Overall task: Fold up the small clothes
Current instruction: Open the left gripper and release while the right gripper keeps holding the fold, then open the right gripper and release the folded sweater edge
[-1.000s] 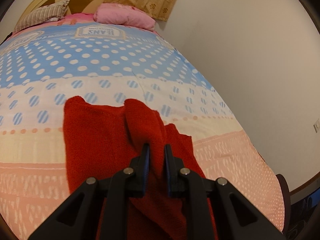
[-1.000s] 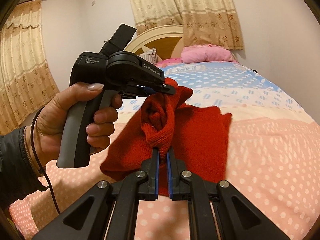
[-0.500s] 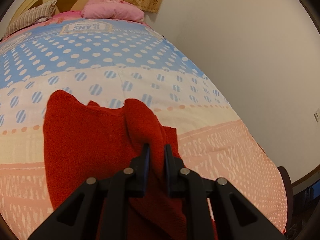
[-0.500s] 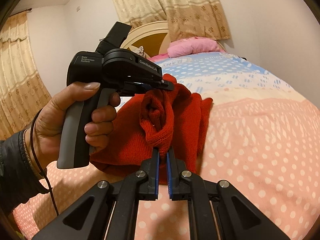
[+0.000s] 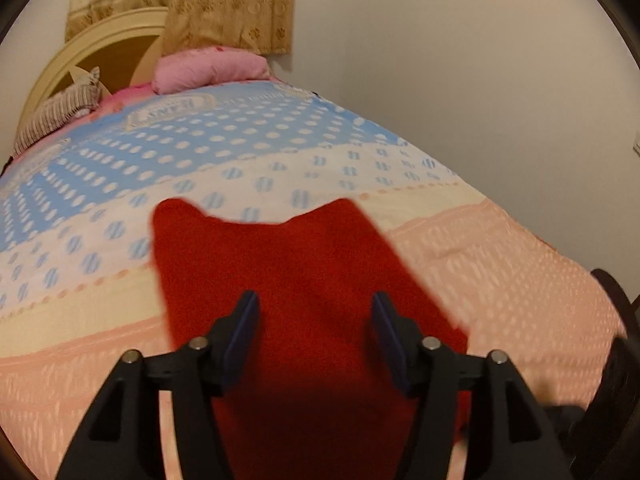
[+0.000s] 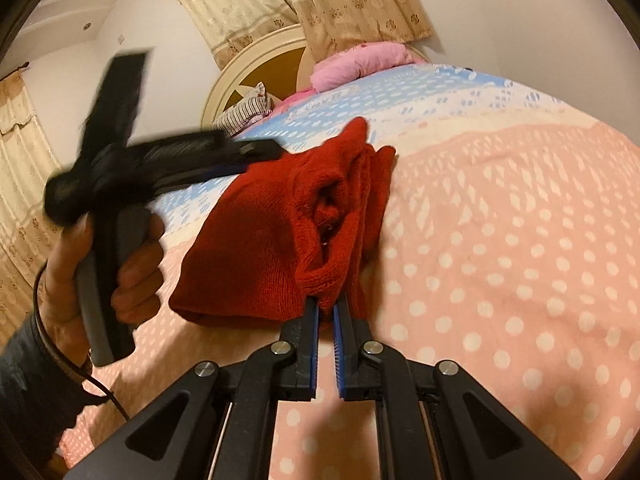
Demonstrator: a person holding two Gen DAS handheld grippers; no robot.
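Lengthwise, red knit garment (image 5: 288, 280) points headboard-ward (image 5: 100, 36); right gripper (image 6: 326, 312) pinches it.

My left gripper (image 6: 256, 152) is motion-blurred in the right wrist view; its fingertips cannot be resolved. The red garment (image 5: 304, 280) is smeared below my spread left jaws, its near edge hidden behind my fingers (image 5: 240, 332).

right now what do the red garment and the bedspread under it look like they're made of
The red garment looks like a knitted yarn, wool or acrylic, matte and fuzzy: ribbed stitch rows show near the right tool, which pinches its bunched edge. The bedspread looks like thin printed woven fabric, probably cotton or a blend, smooth and matte, with flat polka dots; its fibre cannot be told.
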